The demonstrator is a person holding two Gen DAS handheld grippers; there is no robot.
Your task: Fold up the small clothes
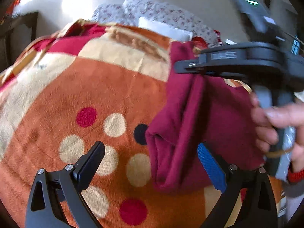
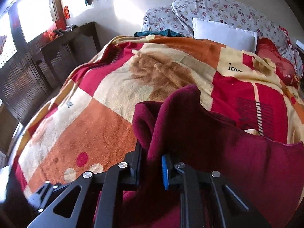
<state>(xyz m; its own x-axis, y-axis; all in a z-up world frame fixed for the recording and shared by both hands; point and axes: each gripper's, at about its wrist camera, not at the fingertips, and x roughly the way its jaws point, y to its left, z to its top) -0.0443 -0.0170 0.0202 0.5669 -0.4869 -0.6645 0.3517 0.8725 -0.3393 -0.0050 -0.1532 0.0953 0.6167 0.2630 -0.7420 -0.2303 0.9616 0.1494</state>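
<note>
- Maroon garment (image 1: pixel 190 125), a small fleece-like piece of clothing, is the thing to be folded. In the left wrist view it hangs bunched at about 3 o'clock, over a bed covered by a patterned blanket (image 1: pixel 95 87) of orange, cream and red with large dots.
- Its upper edge disappears under the right gripper (image 1: pixel 199 72), seen here from outside at 2 o'clock, so the cloth drapes downward in long vertical folds. This looks like a lift to free it from the bed before folding.
- A hand (image 1: pixel 275 125) at 3 o'clock wraps the handle of that gripper.
- The left gripper (image 1: pixel 152 163) sits at 6 o'clock with its fingers spread wide. The hanging cloth's lower end falls between them, against the blue pad on the right finger, but nothing is pinched. Judged from this, it waits to take a second corner.
- In the right wrist view, the maroon garment (image 2: pixel 199 133) fills the area from the centre to 4 o'clock, rising in a peak just above the fingers.
- The right gripper (image 2: pixel 152 163) at 6 o'clock is nearly closed, its fingers pressed on a fold of the maroon cloth.
- The patterned blanket (image 2: pixel 95 114) spreads from 9 to 2 o'clock beneath it.
- A white pillow (image 2: pixel 224 32) and a floral quilt (image 2: pixel 218 9) lie at 1 o'clock, well apart from the garment.
</note>
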